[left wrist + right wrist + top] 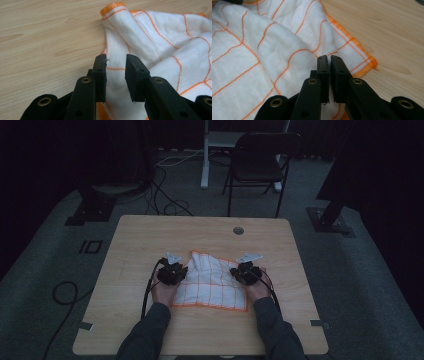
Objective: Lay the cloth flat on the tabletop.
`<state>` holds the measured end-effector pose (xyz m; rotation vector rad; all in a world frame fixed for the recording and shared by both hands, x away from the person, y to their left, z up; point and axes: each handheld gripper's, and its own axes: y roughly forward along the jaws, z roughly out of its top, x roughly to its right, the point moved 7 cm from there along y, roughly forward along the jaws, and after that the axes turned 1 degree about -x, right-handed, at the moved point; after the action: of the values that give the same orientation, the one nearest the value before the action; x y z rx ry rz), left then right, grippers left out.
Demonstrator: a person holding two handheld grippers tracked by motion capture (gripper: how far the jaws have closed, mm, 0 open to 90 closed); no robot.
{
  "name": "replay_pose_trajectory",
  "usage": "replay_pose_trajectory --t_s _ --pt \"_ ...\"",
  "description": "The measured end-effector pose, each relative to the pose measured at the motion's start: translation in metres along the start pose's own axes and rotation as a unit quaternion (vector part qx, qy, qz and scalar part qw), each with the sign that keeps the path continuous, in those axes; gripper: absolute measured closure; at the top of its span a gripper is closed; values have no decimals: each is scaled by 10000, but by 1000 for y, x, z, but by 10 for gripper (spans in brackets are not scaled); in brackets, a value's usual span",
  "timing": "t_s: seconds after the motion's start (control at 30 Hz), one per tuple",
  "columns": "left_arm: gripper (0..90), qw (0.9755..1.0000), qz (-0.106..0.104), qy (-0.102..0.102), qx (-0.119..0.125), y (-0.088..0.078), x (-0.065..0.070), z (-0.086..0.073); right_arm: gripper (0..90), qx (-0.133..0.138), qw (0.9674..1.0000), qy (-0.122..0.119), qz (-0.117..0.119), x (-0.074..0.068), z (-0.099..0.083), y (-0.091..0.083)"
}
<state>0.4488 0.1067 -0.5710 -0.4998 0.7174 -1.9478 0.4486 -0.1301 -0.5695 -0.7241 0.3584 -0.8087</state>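
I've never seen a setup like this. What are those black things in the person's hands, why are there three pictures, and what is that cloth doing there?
There is no robot here: a person sits at a wooden table and holds a hand-operated two-jaw gripper in each hand. The high view looks down from above; the left gripper and the right gripper rest at either side of a white cloth with orange lines, which lies rumpled on the table. The other two pictures come from small cameras riding on the grippers, looking along their black jaws. In the left gripper view the left gripper stands open over the cloth, pressing nothing. In the right gripper view the right gripper is nearly closed, close to the cloth's orange-hemmed corner; whether cloth is pinched I cannot tell.
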Motion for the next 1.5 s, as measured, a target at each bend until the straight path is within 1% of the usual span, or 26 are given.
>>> replay_pose_trajectory --t_s 0.03,0.07,0.1,0.13,0.3,0.37,0.43,0.47,0.53,0.57,0.67,0.73,0.83,0.9,0.97,1.1,1.13,1.2,1.27,1.33,1.4,1.5 --pt "715 10000 5 23 -10 1 1 1 854 -15 10000 -25 17 0 0 1" --pt "715 10000 1 46 -23 2 2 1 830 -25 10000 -35 38 -1 -1 2" --pt "715 10000 13 52 -15 2 3 1 772 10 10000 -32 62 -1 0 2" --pt "715 10000 8 49 -24 3 3 2 764 48 10000 -2 44 0 1 2" --pt "715 10000 39 68 -50 5 1 2 766 295 9993 188 -141 11 9 0" --pt "716 9999 56 67 -51 6 -1 2 777 393 9984 344 -231 16 14 -1" --pt "716 9999 86 56 -52 7 -2 3 794 433 9975 435 -341 21 16 0" --pt "715 9999 93 64 -59 8 -4 3 801 425 9973 466 -378 23 17 1" --pt "711 9999 98 67 -70 9 -5 3 812 390 9962 558 -544 28 18 4" --pt "708 9999 106 62 -80 10 -7 4 819 401 9953 647 -596 30 18 6" --pt "702 9998 113 89 -105 13 -9 5 812 405 9933 777 -754 36 19 10" --pt "696 9998 113 108 -113 16 -9 7 793 356 9929 833 -775 37 18 14" --pt "682 9998 71 99 -132 20 -8 9 751 223 9932 787 -825 37 14 21" --pt "671 9997 73 161 -192 24 -8 10 721 167 9932 794 -840 37 12 24" --pt "663 9995 63 172 -243 28 -7 11 695 139 9928 792 -884 37 11 26" --pt "666 9992 59 133 -363 36 -8 11 686 47 9925 806 -921 40 9 30" --pt "674 9992 47 112 -371 36 -8 12 692 14 9924 815 -924 40 8 31" --pt "698 9991 80 136 -401 36 -9 12 721 1 9926 801 -917 40 7 32" --pt "740 9989 125 173 -413 36 -9 12 783 -29 9927 767 -926 41 7 31" --pt "792 9990 161 136 -405 35 -10 12 832 -61 9927 727 -965 42 6 31" --pt "815 9989 242 56 -389 34 -14 11 848 -83 9920 738 -1021 43 5 30" --pt "817 9989 311 -12 -357 32 -19 9 853 -113 9906 764 -1131 49 3 27"
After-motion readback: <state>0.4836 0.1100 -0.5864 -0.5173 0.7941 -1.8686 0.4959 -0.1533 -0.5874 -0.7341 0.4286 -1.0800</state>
